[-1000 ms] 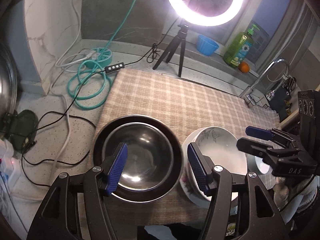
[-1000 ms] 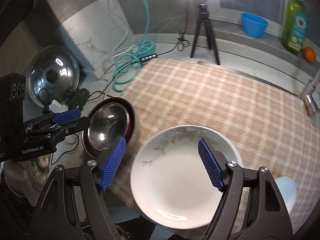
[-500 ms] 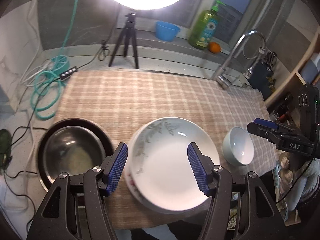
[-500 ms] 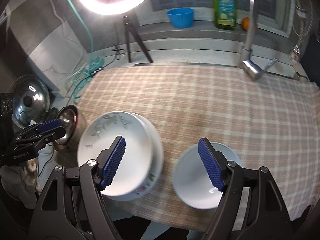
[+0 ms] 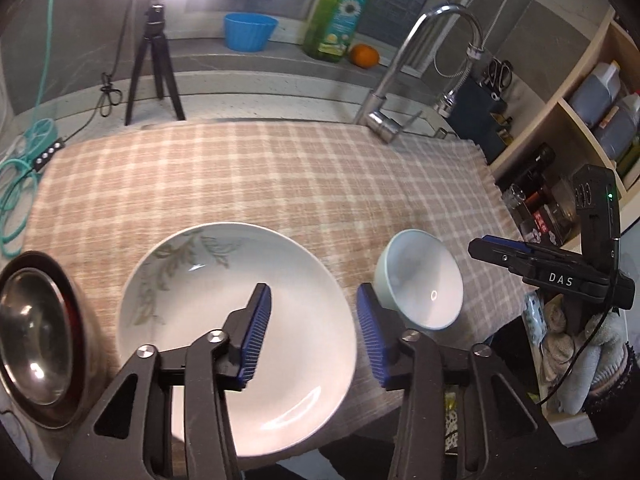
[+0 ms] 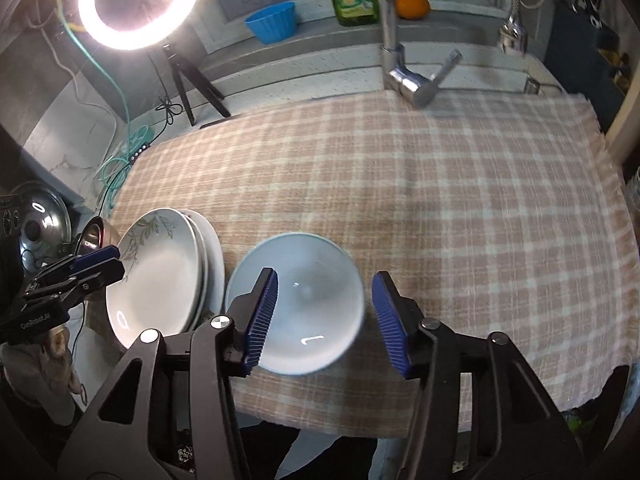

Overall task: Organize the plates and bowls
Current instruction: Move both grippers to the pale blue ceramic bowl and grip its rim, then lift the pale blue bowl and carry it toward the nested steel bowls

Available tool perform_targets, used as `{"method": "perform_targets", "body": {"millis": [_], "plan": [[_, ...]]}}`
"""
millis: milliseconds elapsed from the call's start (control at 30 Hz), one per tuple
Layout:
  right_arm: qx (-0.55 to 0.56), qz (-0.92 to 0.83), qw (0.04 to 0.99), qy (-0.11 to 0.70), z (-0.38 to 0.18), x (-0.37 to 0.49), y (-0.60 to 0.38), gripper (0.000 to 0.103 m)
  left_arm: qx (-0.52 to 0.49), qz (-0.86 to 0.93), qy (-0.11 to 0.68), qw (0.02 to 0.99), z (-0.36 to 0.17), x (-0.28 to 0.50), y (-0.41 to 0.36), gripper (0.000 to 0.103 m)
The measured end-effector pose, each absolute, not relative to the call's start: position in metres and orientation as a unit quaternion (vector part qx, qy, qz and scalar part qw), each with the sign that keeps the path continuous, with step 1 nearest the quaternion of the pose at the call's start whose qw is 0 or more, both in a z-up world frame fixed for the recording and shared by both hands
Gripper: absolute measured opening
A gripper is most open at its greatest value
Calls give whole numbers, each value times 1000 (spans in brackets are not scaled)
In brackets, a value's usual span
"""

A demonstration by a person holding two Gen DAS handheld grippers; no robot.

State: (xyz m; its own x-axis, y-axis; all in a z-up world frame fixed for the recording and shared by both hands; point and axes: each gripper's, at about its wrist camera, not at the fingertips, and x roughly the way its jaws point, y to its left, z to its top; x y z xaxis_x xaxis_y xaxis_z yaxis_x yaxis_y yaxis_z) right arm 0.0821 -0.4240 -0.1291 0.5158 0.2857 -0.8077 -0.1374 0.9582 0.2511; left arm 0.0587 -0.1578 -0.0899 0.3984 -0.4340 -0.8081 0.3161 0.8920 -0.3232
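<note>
Nearest the lens in the left wrist view, the left gripper [image 5: 312,328] has just been narrowing, but its blue pads are still apart with nothing pinched. They hang over the right edge of the white plate [image 5: 236,320] with the leaf print at bottom centre. That plate tops a small stack, which is easier to see at lower left in the right wrist view.

The right gripper [image 6: 324,316] has been narrowing too. Its pads [image 6: 262,316] sit either side of the pale blue bowl [image 6: 296,304] at bottom centre. Can't really tell if they touch the rim, and the bowl is a bit blurred.

Over at the left edge of the left view there's a steel bowl [image 5: 36,344] nested in a dark dish. All of this sits on the checked cloth [image 6: 440,200].

Further back at the top: the faucet [image 6: 400,64], a ring light [image 6: 136,0] on a tripod, a blue tub [image 6: 272,22], a green soap bottle [image 5: 340,20] and an orange [image 6: 412,5] on the ledge.
</note>
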Motion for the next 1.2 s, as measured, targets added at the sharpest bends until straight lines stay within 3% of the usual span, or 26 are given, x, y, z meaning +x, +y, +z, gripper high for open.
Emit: {"method": "perform_targets", "body": {"millis": [167, 333, 1033, 1200], "plan": [[90, 122, 857, 493, -145, 82, -437, 41, -55, -252, 514, 818, -98, 61, -184, 21], [108, 127, 846, 506, -159, 81, -442, 37, -63, -276, 535, 796, -112, 67, -205, 15], [165, 138, 823, 526, -186, 90, -449, 24, -82, -280, 572, 767, -142, 88, -230, 12], [169, 141, 819, 530, -190, 92, -448, 17, -87, -281, 577, 762, -146, 90, -231, 9]]}}
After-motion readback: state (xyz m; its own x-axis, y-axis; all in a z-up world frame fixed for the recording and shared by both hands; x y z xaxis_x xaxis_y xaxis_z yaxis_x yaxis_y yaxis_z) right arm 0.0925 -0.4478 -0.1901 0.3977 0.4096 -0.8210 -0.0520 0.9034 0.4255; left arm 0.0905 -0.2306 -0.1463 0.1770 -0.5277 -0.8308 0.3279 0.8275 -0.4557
